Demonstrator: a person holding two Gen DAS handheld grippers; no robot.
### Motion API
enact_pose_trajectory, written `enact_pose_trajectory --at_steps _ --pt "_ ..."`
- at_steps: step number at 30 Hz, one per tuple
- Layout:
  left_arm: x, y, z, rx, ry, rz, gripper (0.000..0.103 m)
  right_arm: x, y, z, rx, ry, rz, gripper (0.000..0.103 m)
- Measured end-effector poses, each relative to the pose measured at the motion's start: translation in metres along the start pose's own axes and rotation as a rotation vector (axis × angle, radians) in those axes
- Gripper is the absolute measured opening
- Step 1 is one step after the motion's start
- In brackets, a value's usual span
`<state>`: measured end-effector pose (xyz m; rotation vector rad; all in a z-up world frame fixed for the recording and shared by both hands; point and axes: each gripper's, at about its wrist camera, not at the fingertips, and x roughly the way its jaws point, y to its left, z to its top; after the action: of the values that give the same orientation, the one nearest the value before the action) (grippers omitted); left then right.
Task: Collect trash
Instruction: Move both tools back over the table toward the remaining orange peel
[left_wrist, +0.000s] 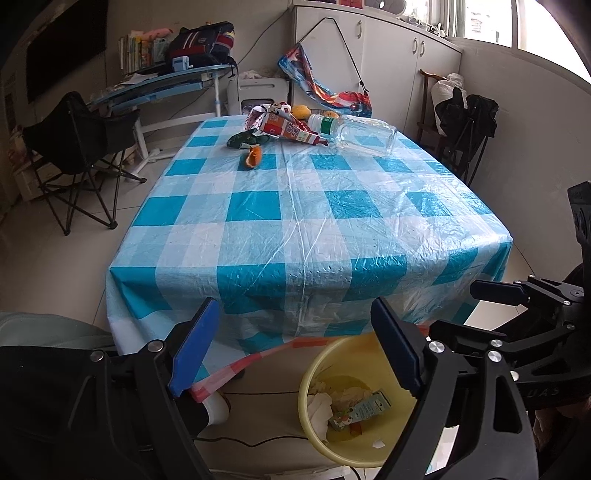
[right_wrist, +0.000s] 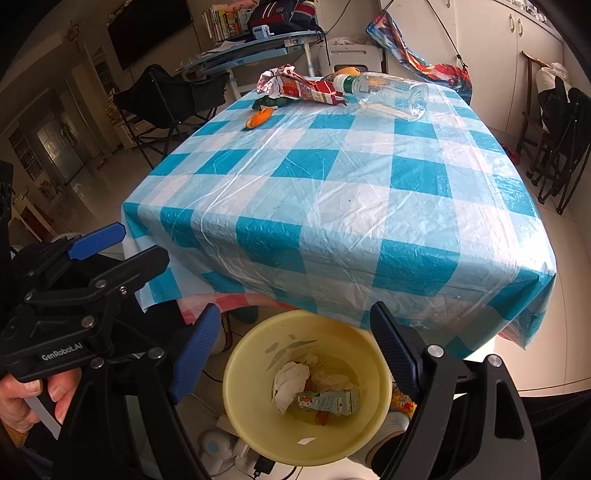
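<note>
A yellow trash bin (right_wrist: 258, 439) stands on the floor by the table's near edge, holding crumpled tissue (right_wrist: 290, 380) and a small drink carton (right_wrist: 328, 401); it also shows in the left wrist view (left_wrist: 314, 435). Both grippers hover above it, open and empty: the right gripper (right_wrist: 291, 354) over the bin, the left gripper (left_wrist: 295, 347) beside it. At the table's far end lie a red snack wrapper (left_wrist: 291, 129), an orange peel (left_wrist: 252, 158), a dark green wrapper (left_wrist: 245, 139) and a clear plastic bottle (left_wrist: 364, 137).
The table wears a blue-and-white checked plastic cloth (left_wrist: 303, 221). A black folding chair (left_wrist: 74, 147) stands left, another chair (left_wrist: 465, 122) right. A desk (left_wrist: 166, 85) and white cabinets (left_wrist: 399, 59) are behind. Cables and a small fan (right_wrist: 216, 448) lie by the bin.
</note>
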<state>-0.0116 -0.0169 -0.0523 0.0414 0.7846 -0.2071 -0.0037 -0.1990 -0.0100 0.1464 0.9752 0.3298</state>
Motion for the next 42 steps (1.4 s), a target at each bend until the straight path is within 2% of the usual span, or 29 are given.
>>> enact_pose_trajectory --at_steps 2,4,7,9,14,19,25,30,34,39,42 --pt "-0.003 0.007 0.002 -0.036 -0.010 0.008 0.083 -0.011 0.008 0.003 -0.009 -0.037 0.034 0.082" --pt "-0.003 0.016 0.003 -0.082 -0.013 0.016 0.085 -0.016 0.018 0.002 -0.071 -0.090 0.018 0.091" --pt "0.000 0.024 0.007 -0.124 -0.011 0.021 0.085 -0.007 0.020 0.008 -0.072 -0.060 0.023 0.091" --pt "0.000 0.029 0.015 -0.138 -0.023 0.025 0.085 -0.010 0.019 0.016 -0.077 -0.081 0.032 0.091" --pt "0.001 0.044 0.048 -0.174 -0.063 0.033 0.085 -0.014 0.007 0.049 -0.121 -0.117 0.003 0.091" --pt "0.016 0.054 0.086 -0.179 -0.074 0.050 0.086 0.001 -0.008 0.096 -0.179 -0.134 -0.050 0.091" --pt "0.056 0.065 0.122 -0.185 -0.032 0.051 0.086 0.039 -0.029 0.157 -0.270 -0.132 -0.146 0.091" --pt "0.092 0.072 0.149 -0.200 0.002 0.050 0.086 0.087 -0.050 0.204 -0.325 -0.073 -0.216 0.091" --pt "0.121 0.069 0.165 -0.185 0.012 0.055 0.086 0.120 -0.069 0.224 -0.315 -0.055 -0.229 0.092" --pt "0.156 0.068 0.174 -0.201 0.038 0.068 0.086 0.124 -0.075 0.239 -0.297 -0.089 -0.209 0.093" --pt "0.173 0.063 0.179 -0.199 0.055 0.073 0.086 0.131 -0.078 0.244 -0.316 -0.079 -0.231 0.092"
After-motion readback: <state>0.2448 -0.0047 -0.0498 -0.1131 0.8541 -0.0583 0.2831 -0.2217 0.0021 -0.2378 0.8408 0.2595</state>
